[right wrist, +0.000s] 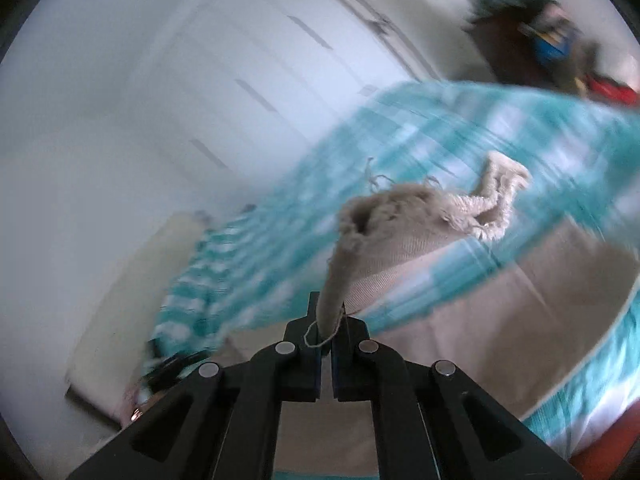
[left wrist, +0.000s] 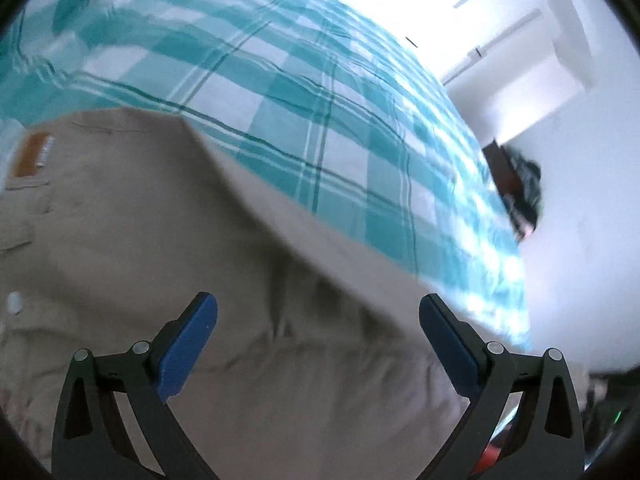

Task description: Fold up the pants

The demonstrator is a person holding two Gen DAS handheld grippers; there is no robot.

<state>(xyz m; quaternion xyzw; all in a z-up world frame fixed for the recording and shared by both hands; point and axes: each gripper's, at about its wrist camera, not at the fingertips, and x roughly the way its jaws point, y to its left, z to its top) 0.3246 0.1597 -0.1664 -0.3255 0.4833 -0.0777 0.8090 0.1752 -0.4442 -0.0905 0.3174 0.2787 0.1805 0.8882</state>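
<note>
Beige pants (left wrist: pixel 160 232) lie spread on a teal and white checked bed cover (left wrist: pixel 320 112); a brown waistband label (left wrist: pixel 32 152) shows at the left. My left gripper (left wrist: pixel 318 316) is open, its blue pads (left wrist: pixel 188 344) just above the pants fabric, holding nothing. My right gripper (right wrist: pixel 326 320) is shut on a frayed leg end of the pants (right wrist: pixel 400 224) and holds it lifted above the bed cover (right wrist: pixel 440 132). The rest of the pants (right wrist: pixel 500 308) lies below on the bed. The right wrist view is motion-blurred.
White wardrobe doors (right wrist: pixel 260 60) and a white wall (left wrist: pixel 580 200) stand beyond the bed. Dark clutter (left wrist: pixel 524 192) sits by the bed's far edge, and also shows in the right wrist view (right wrist: pixel 536 40). A cream board (right wrist: pixel 132 300) leans at the left.
</note>
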